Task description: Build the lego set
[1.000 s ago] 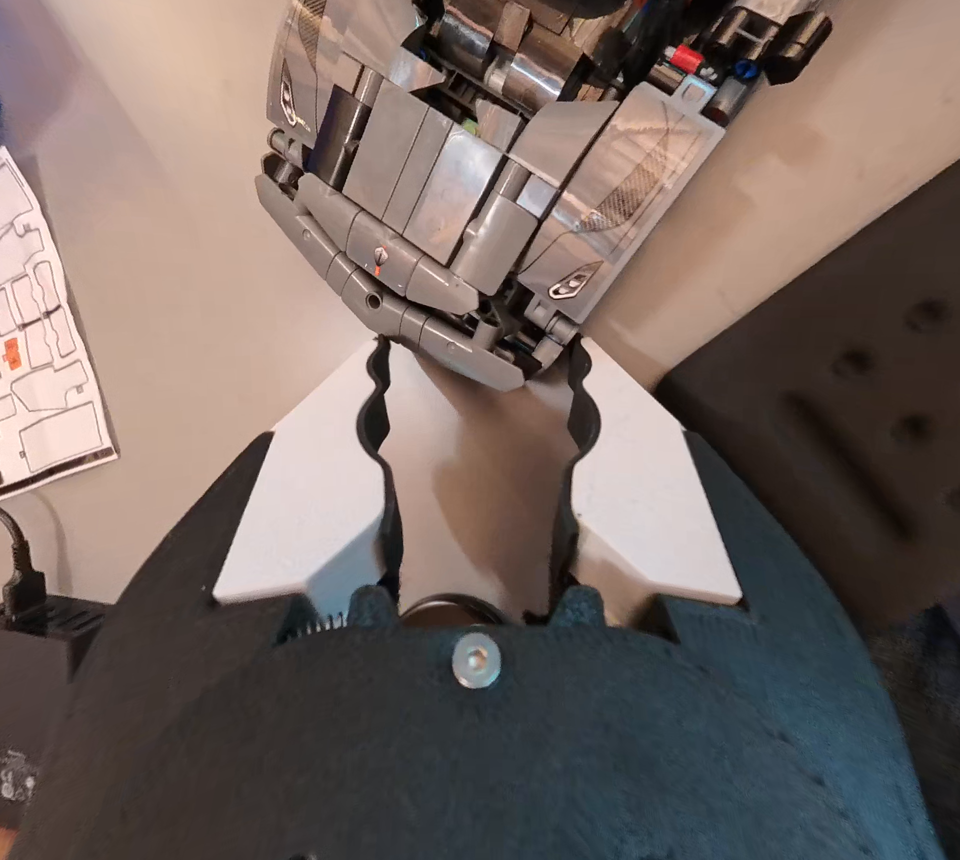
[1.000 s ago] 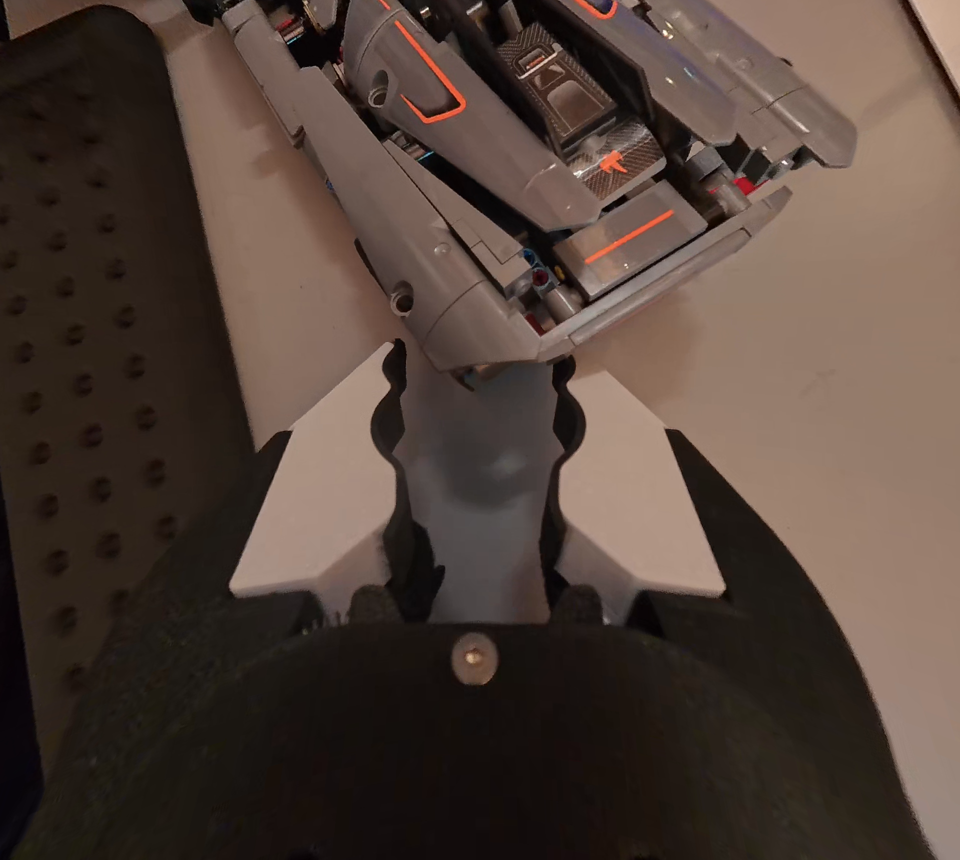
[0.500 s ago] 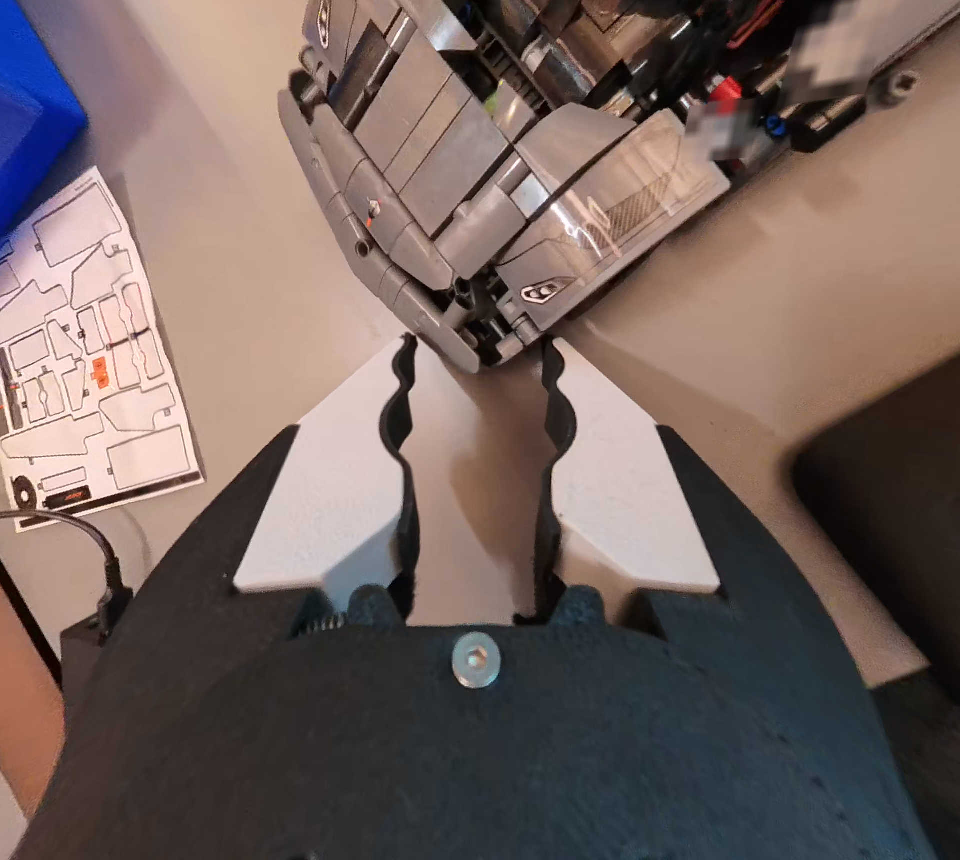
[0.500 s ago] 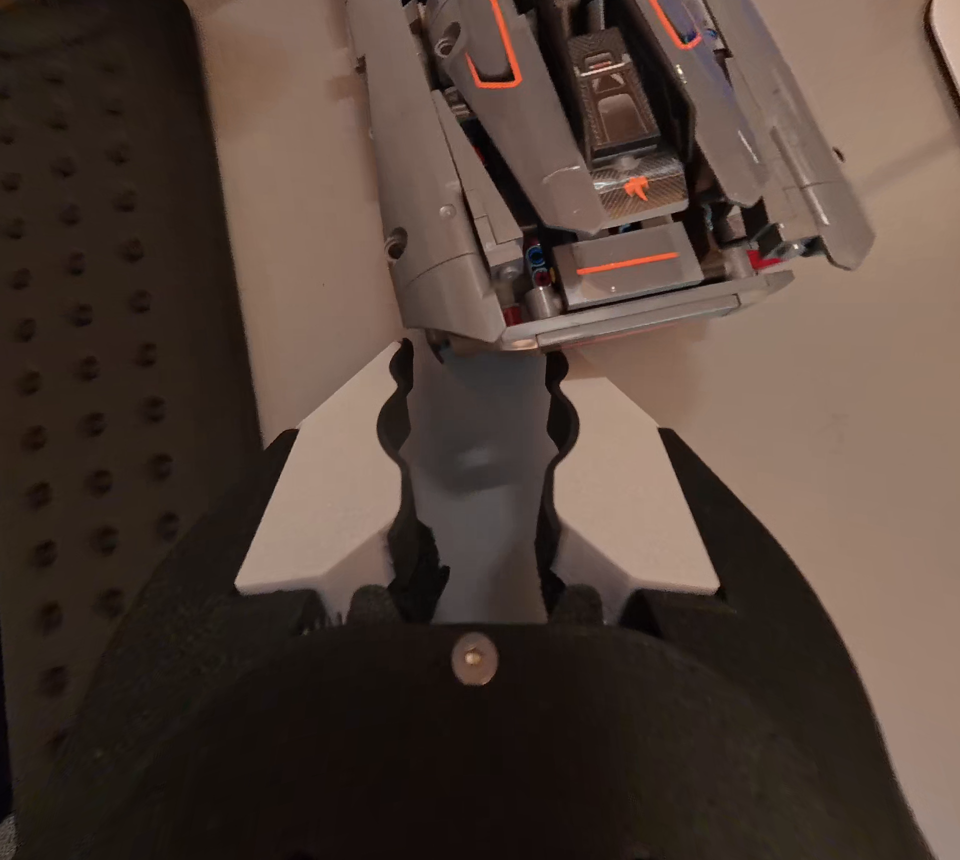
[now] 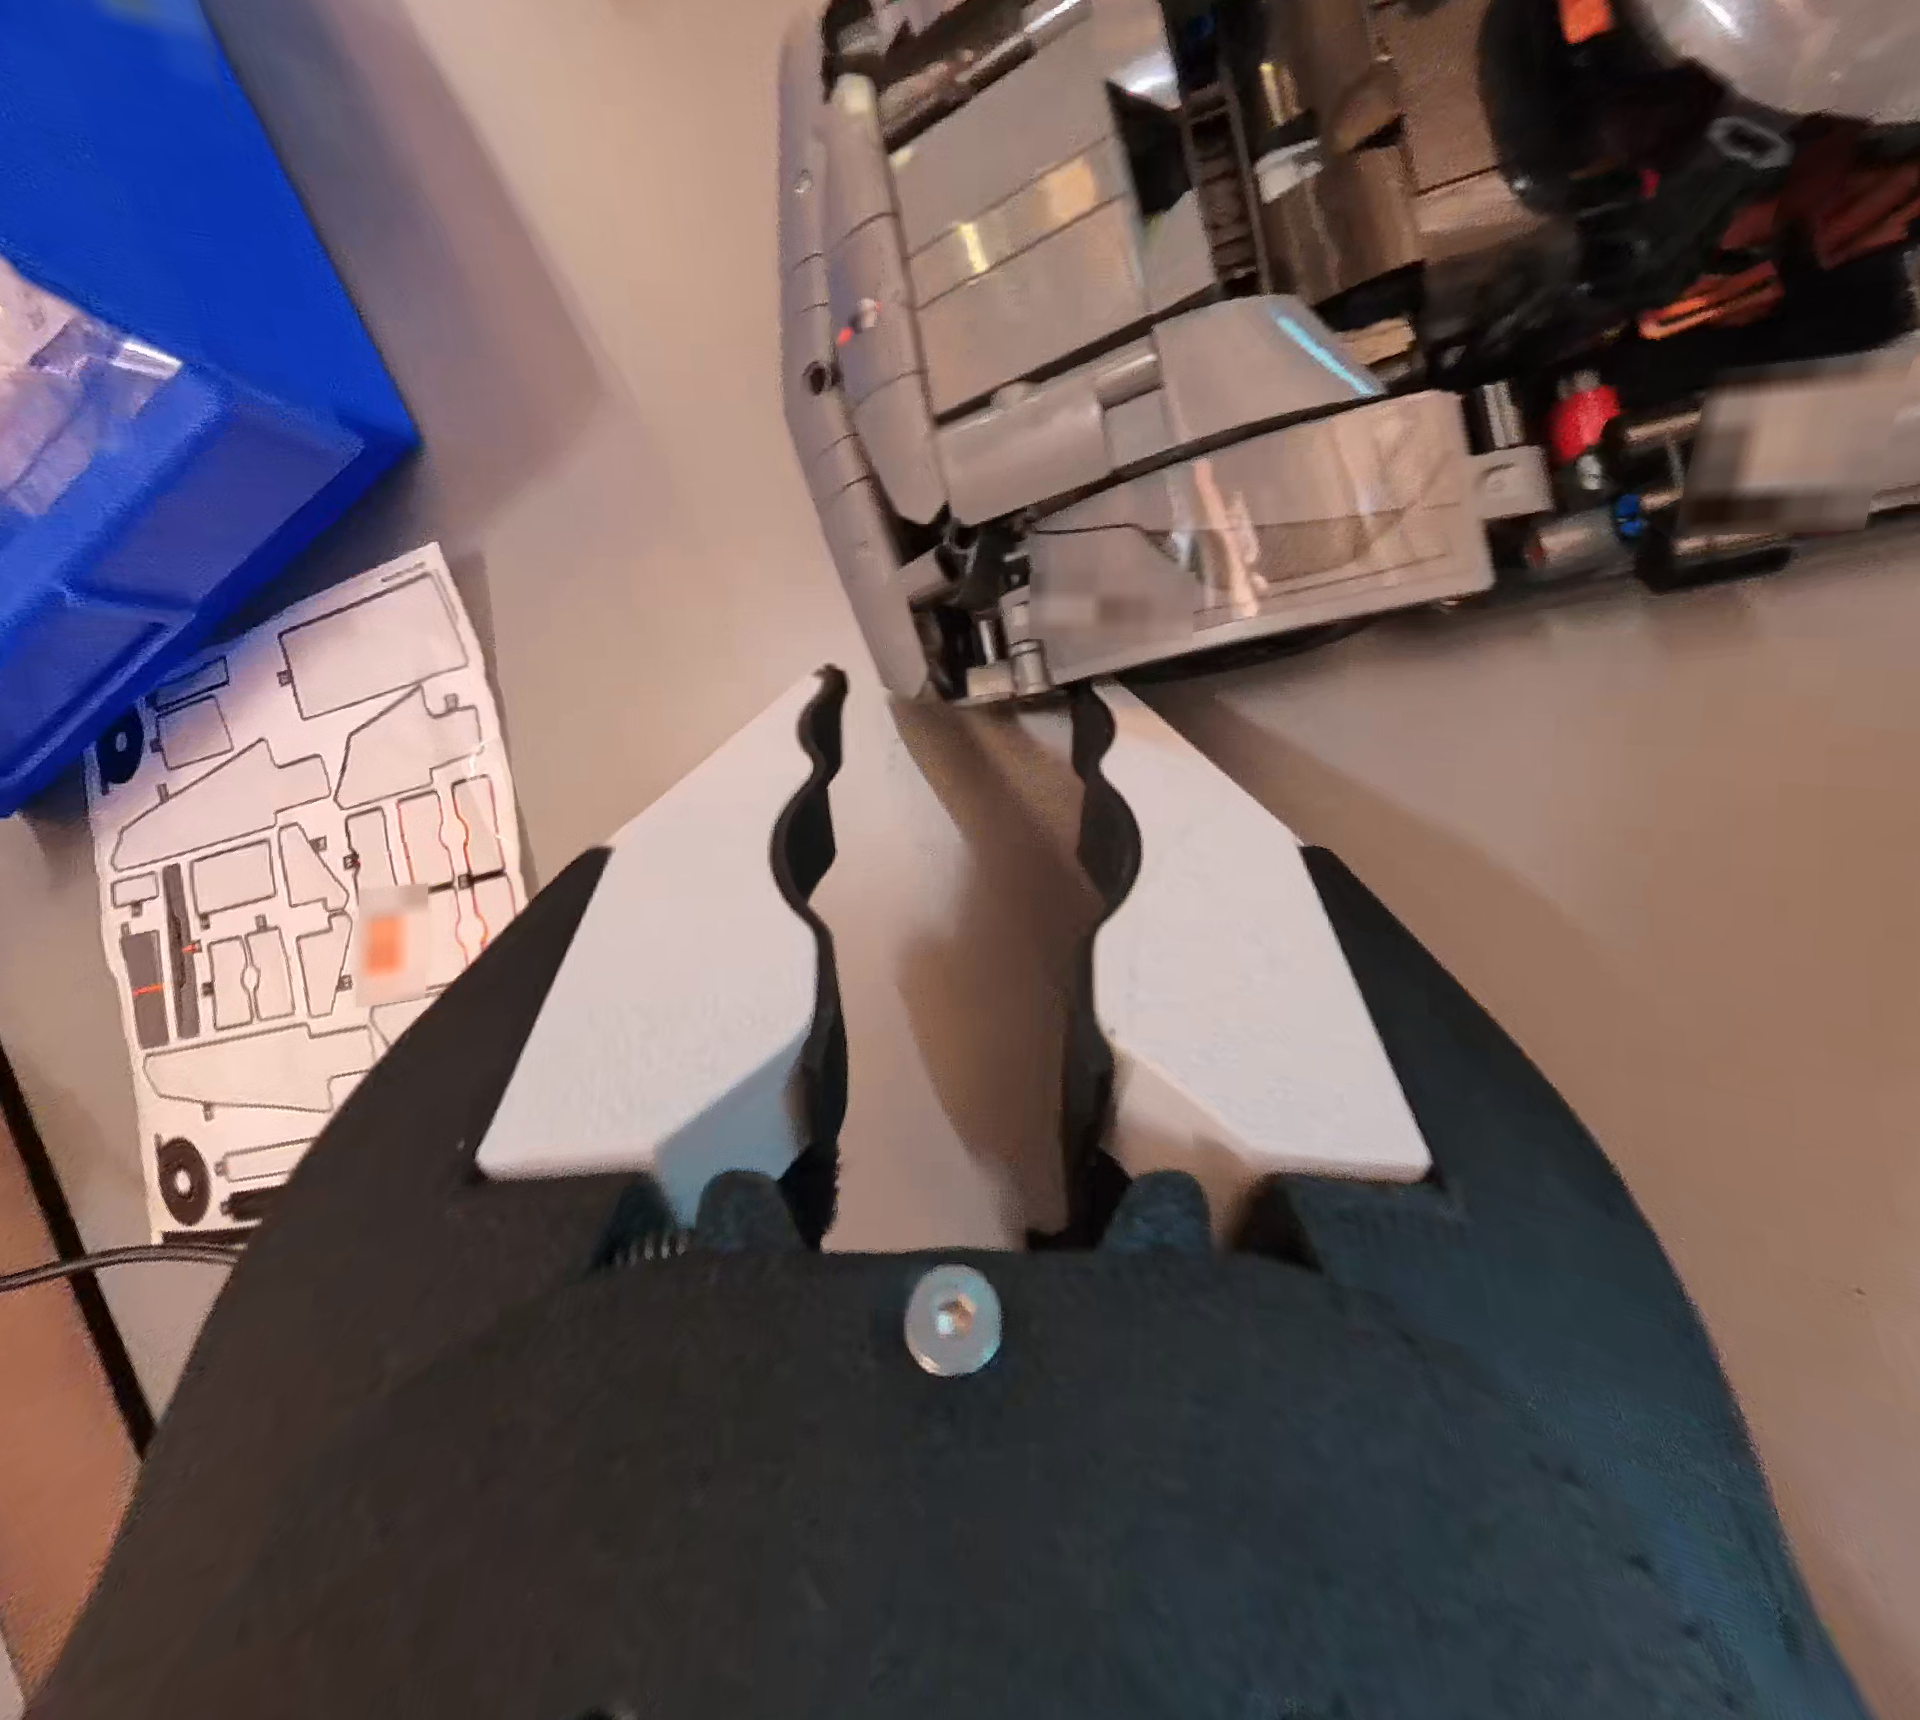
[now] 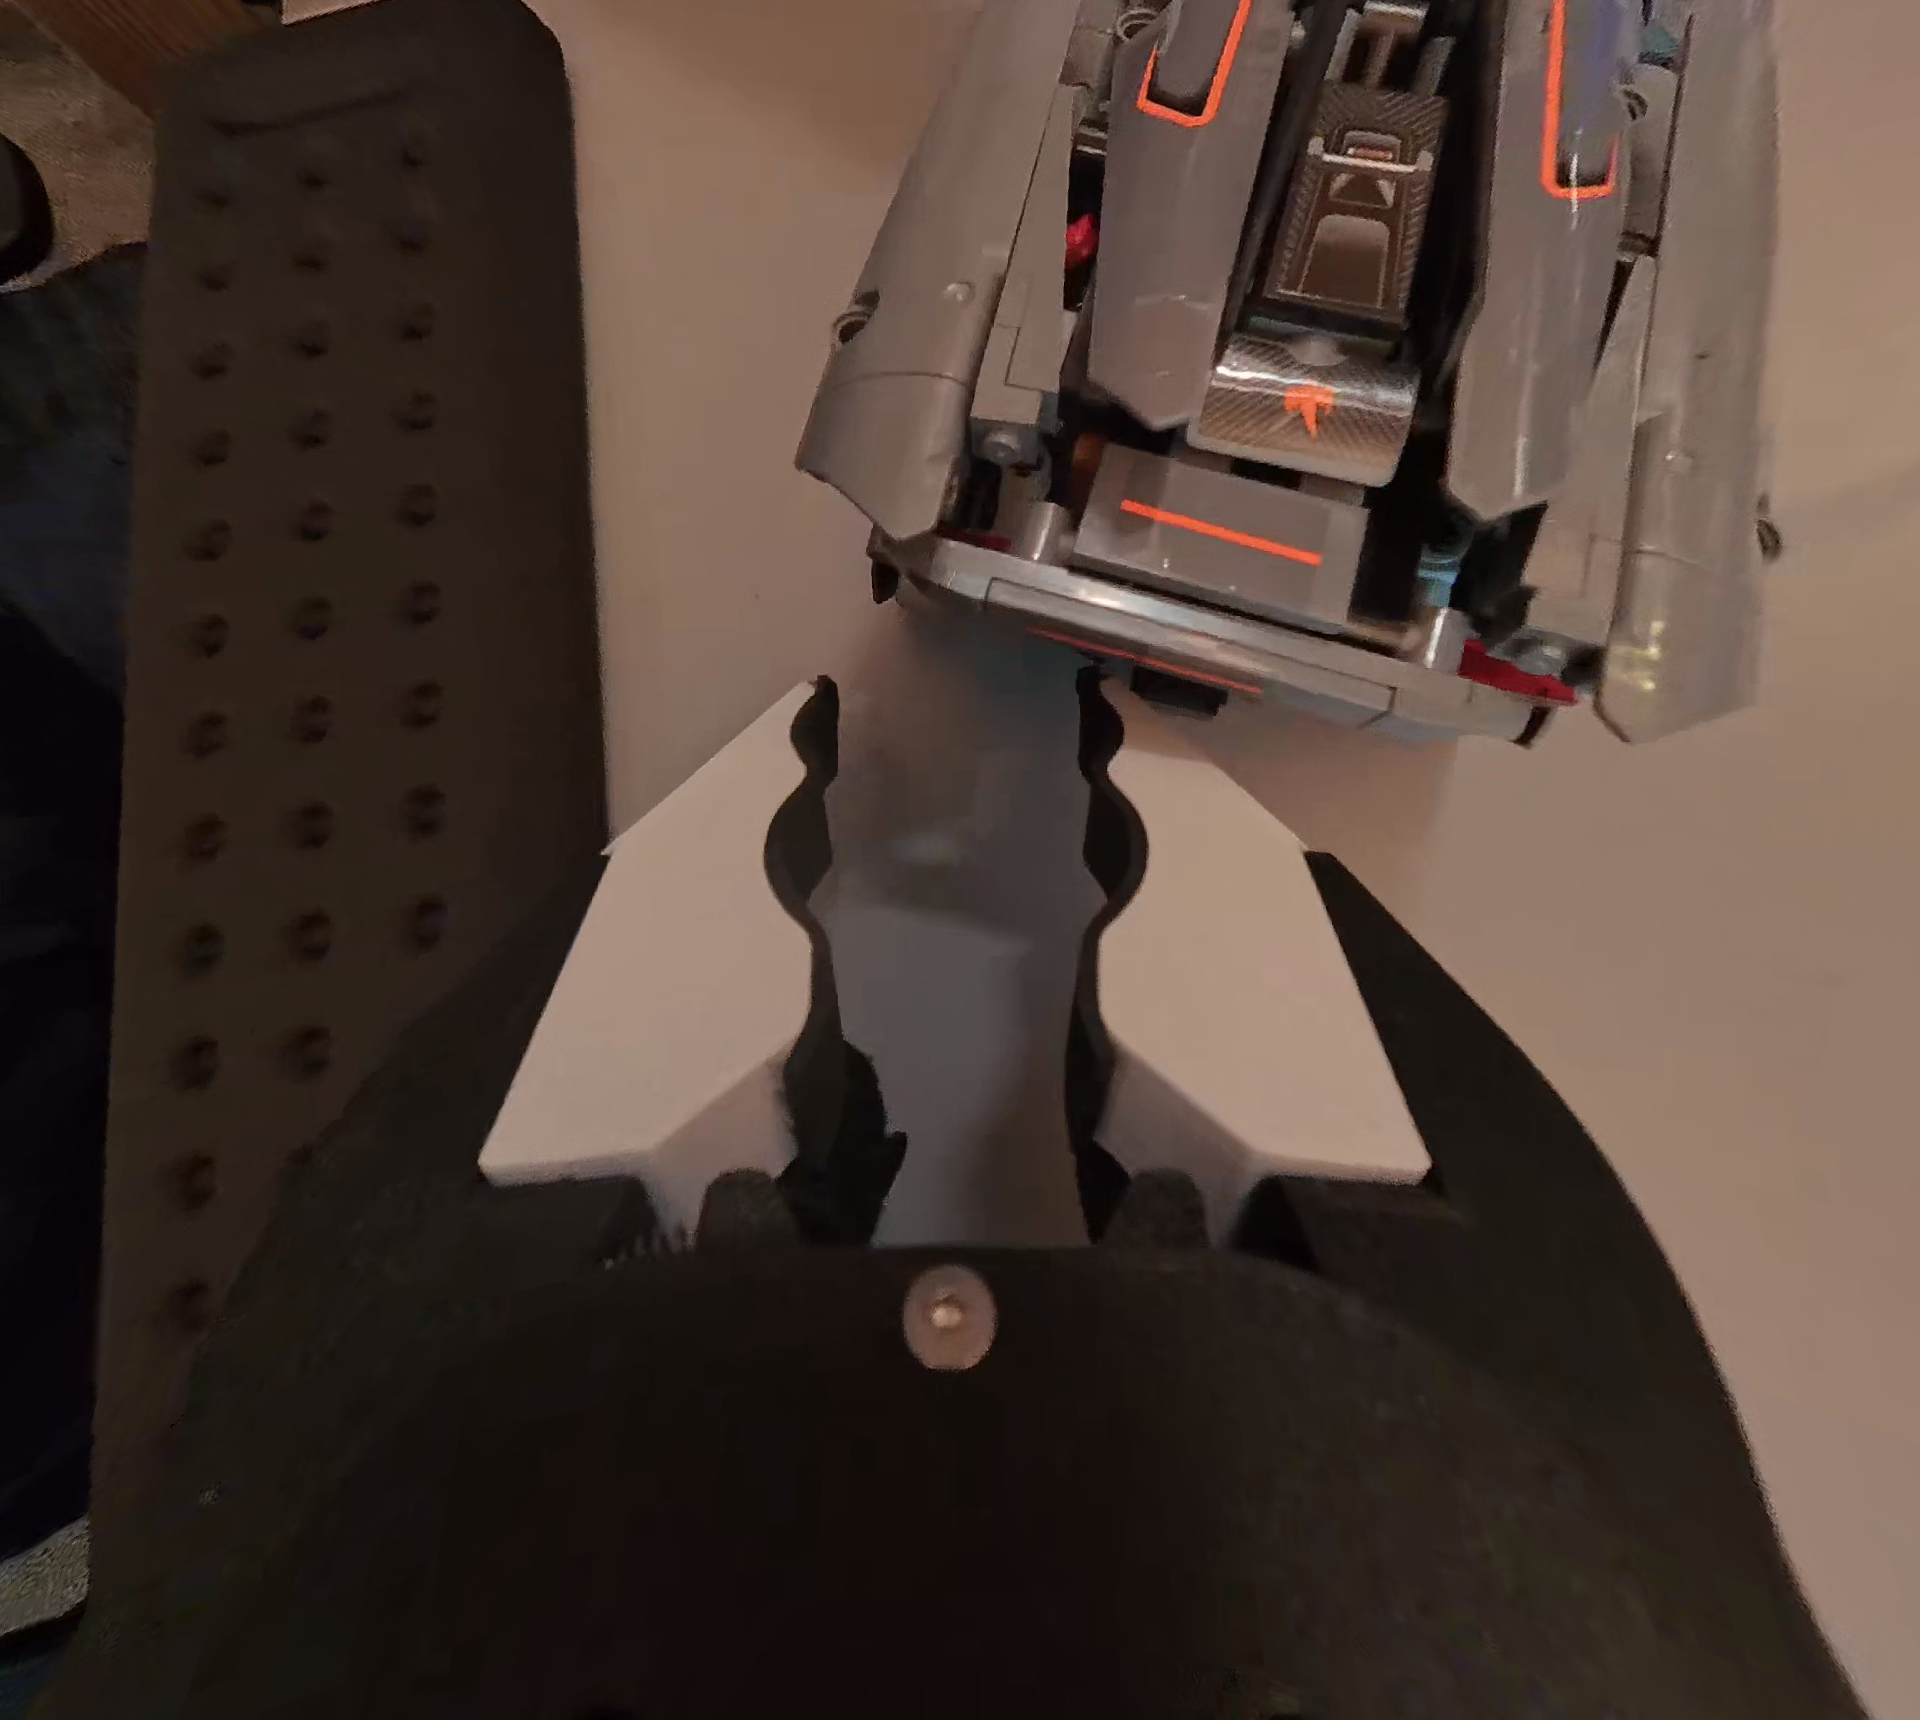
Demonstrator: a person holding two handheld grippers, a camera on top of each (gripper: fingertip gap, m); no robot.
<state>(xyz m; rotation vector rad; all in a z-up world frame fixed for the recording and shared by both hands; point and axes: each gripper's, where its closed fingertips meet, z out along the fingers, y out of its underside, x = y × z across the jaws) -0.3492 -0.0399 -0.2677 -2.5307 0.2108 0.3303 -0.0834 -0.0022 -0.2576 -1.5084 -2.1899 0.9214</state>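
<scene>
A grey Lego car with orange lines lies on the beige table. Its front end point(image 5: 1143, 382) fills the upper right of the left wrist view, and its rear end point(image 6: 1299, 423) shows at the upper middle of the right wrist view. My left gripper point(image 5: 958, 694) is open and holds nothing. The car's front corner sits at its fingertips, with table showing between the left tip and the bumper. My right gripper point(image 6: 951, 699) is shut on a flat grey panel piece point(image 6: 945, 964), whose far end reaches the car's rear edge.
A blue bin point(image 5: 135, 299) stands at the left, with a white sticker sheet point(image 5: 301, 839) lying beside it and a thin black cable point(image 5: 94, 1260) at the table edge. A dark dimpled mat point(image 6: 343, 527) lies left of the car in the right wrist view. The grippers' ends are close to 25 centimeters from one another.
The car has swung round relative to both grippers; in the right wrist view it now points straight away. My left jaws have narrowed. The blue bin has come into view.
</scene>
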